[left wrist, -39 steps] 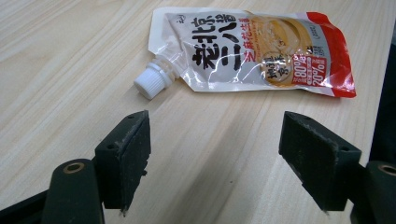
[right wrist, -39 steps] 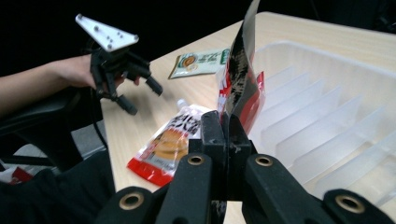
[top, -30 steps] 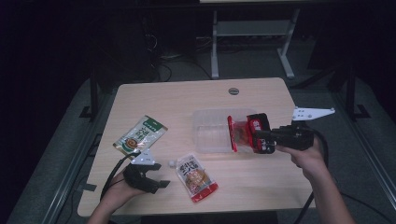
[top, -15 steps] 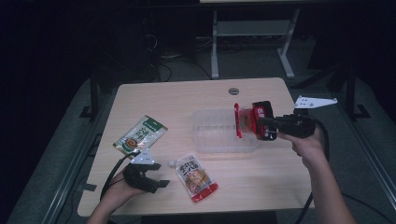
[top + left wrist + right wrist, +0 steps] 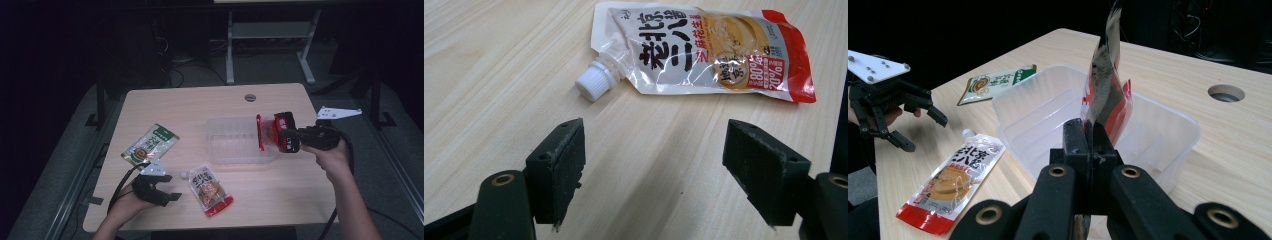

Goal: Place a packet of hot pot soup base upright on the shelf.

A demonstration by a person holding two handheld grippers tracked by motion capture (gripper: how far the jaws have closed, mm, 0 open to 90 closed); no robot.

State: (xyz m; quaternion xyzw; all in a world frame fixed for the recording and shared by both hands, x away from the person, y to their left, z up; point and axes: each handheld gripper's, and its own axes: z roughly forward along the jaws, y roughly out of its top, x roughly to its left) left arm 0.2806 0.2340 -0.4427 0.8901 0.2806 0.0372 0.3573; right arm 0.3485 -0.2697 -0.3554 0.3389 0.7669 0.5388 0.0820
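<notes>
In the high view, the right gripper (image 5: 272,136) is held level above the right part of the pale wooden worktop (image 5: 185,105), its fingers closed flat on a red sauce pouch (image 5: 267,132) that stands on edge over the right end of a clear plastic tub (image 5: 235,142). The tub sits on the worktop right of its middle. The left gripper (image 5: 167,198) rests low at the near left corner in the person's left hand, fingers spread with nothing between them. Just to its right lies a second pouch with a white cap (image 5: 211,189), flat on the wood, red end toward the near edge. Farther back on the left lies a green-topped packet (image 5: 150,145), also flat and well apart from the tub. In the left gripper view, the two black fingers (image 5: 559,165) stand wide apart over bare wood, and the capped pouch (image 5: 704,52) lies just beyond them, its cap pointing toward the lower left, untouched. In the right gripper view, the fingers (image 5: 1075,142) are pressed together on the lower edge of the red pouch (image 5: 1105,87), which rises upright and slightly curled above the open tub (image 5: 1048,112). Beyond the tub lies the green-topped packet (image 5: 995,82), nearer on the left the capped pouch (image 5: 950,182), and at the far left the other gripper (image 5: 913,125) with its fingers open.
</notes>
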